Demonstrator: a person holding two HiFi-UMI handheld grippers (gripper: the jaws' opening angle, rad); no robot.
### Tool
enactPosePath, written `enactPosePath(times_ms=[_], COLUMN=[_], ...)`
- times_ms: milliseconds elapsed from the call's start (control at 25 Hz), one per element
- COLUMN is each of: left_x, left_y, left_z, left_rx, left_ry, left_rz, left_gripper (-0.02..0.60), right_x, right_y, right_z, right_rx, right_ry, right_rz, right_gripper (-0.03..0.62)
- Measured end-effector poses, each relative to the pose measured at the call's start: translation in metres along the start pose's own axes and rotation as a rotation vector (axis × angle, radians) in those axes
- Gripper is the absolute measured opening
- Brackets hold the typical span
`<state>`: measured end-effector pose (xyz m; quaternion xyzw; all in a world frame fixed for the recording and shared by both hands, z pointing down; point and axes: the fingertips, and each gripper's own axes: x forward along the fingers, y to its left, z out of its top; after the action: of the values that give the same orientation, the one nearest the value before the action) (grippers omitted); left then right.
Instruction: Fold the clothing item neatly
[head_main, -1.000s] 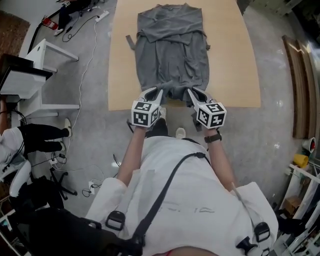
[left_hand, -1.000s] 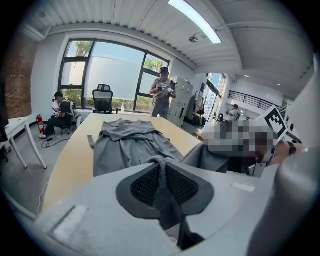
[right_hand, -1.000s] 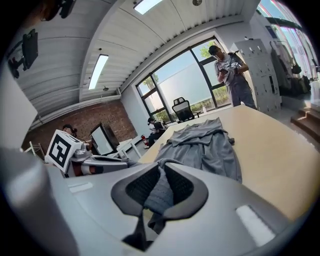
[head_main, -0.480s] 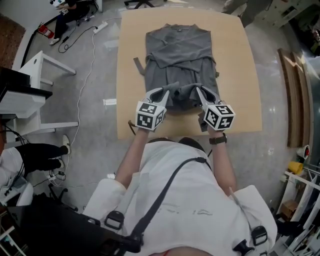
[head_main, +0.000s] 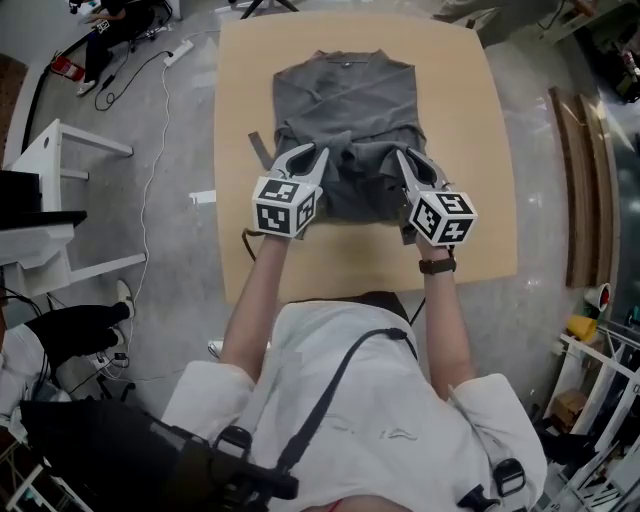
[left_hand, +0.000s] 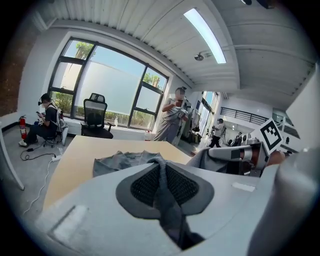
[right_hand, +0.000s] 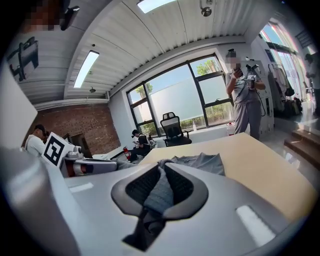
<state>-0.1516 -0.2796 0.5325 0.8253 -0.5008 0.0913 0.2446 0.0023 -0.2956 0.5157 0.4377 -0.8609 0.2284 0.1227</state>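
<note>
**Grey garment held by its hem over a wooden bench**

The grey garment (head_main: 345, 105) is laid flat along the middle of the bench (head_main: 470, 150), neckline at the far end. Its lower part is doubled back over the body, so a fold line is seen at the near side. The hem is raised clear of the cloth beneath and is held at two corners. The jaws of the left gripper (head_main: 308, 155) are clamped on a pinch of the fabric, and the jaws of the right gripper (head_main: 410, 160) are likewise closed on the other corner. In both gripper views a pleat of grey cloth is seen squeezed between the ribbed pads.

The fabric is judged to be light, soft and limp: it sags between the two holds and will likely wrinkle if slackened unevenly. It is best taken at the hem corners, kept level and taut. A loose strap (head_main: 258, 145) sticking out at the left side may need tucking in.

The bench top is smooth, pale wood, bare apart from the garment. Around it a grey floor (head_main: 160, 200) with trailing cables, a white table (head_main: 60, 150), large windows (left_hand: 115, 85), an office chair (left_hand: 96, 112) and bystanders are seen.
</note>
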Motion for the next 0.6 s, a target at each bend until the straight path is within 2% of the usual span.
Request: enactPosePath(times_ms=[240,480,600], left_x=[0.061,0.125,0.157], left_y=[0.052,0.114,0.143], left_z=[0.044,0.079,0.088], left_rx=[-0.007,0.013,0.013], left_ry=[-0.013,0.015,0.039], left_rz=[0.050,0.106,0.114], left_gripper=[0.044,0.046,0.046], right_x=[0.066,0.143,0.183], right_y=[-0.045,-0.092,-0.121], right_z=[0.040,0.081,0.088], right_rx=[0.002,-0.016,-0.019], right_ry=[-0.016,-0.022,0.006], right_rz=[0.018,0.027,0.019], right_gripper=[0.035,0.035,0.038])
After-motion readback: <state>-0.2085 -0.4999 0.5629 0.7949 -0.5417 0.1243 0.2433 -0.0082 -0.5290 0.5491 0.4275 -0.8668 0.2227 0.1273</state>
